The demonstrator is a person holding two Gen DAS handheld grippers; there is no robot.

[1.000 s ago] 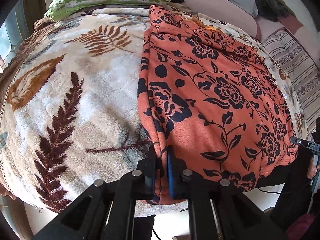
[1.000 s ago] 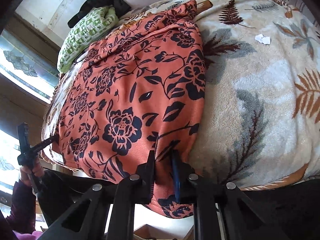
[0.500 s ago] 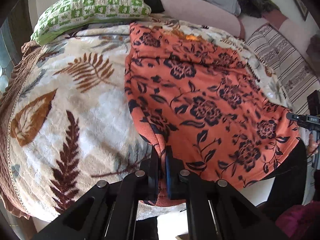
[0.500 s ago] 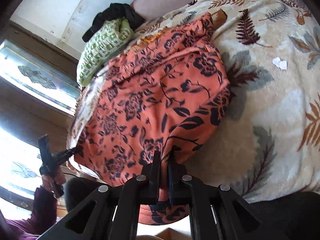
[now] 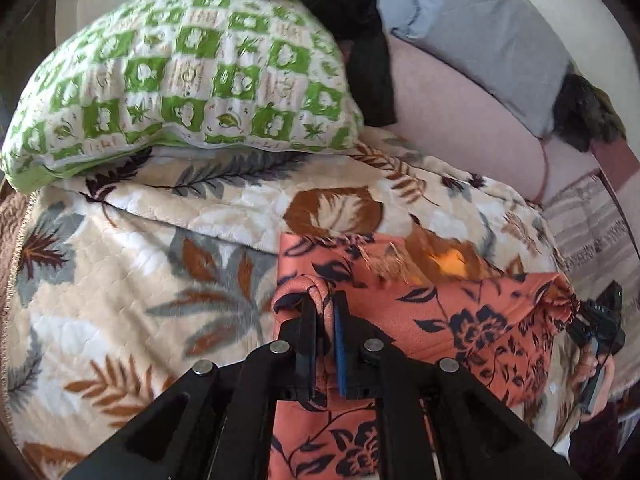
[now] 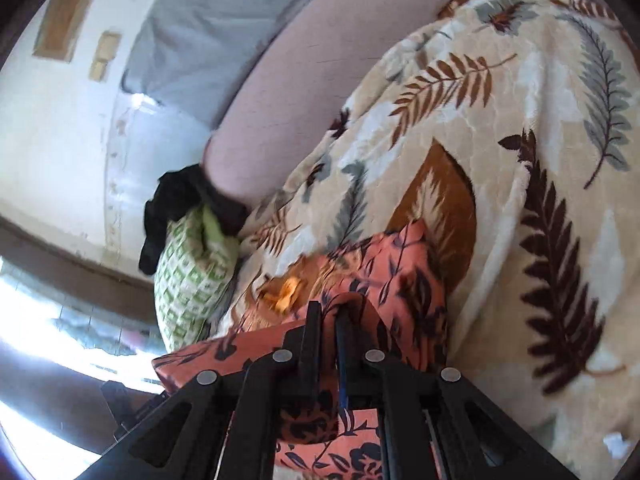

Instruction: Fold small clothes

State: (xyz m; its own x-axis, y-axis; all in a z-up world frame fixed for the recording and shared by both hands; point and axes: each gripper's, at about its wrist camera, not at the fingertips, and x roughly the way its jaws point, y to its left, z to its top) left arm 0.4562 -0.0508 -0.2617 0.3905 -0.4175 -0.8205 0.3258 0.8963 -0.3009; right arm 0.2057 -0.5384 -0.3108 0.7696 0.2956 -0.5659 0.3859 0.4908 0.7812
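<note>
An orange garment with a dark floral print [image 5: 460, 320] lies on a leaf-patterned blanket [image 5: 132, 280]. My left gripper [image 5: 324, 304] is shut on the garment's left corner and holds it lifted over the garment's far end. My right gripper [image 6: 329, 312] is shut on the garment's other corner [image 6: 404, 276], also carried over the far end. In the left wrist view the right gripper [image 5: 596, 324] shows at the garment's right edge. The lifted cloth hides the layer beneath.
A green-and-white patterned pillow [image 5: 180, 80] lies at the blanket's far left, with a black cloth [image 5: 352, 20] behind it. A pink bolster [image 5: 460, 120] and grey pillow [image 5: 492, 36] lie beyond. A striped cloth [image 5: 592, 232] lies at the right.
Both grippers have carried the garment's near edge up and forward, away from the bed's near edge toward the pillows. The garment is now doubled over itself.
</note>
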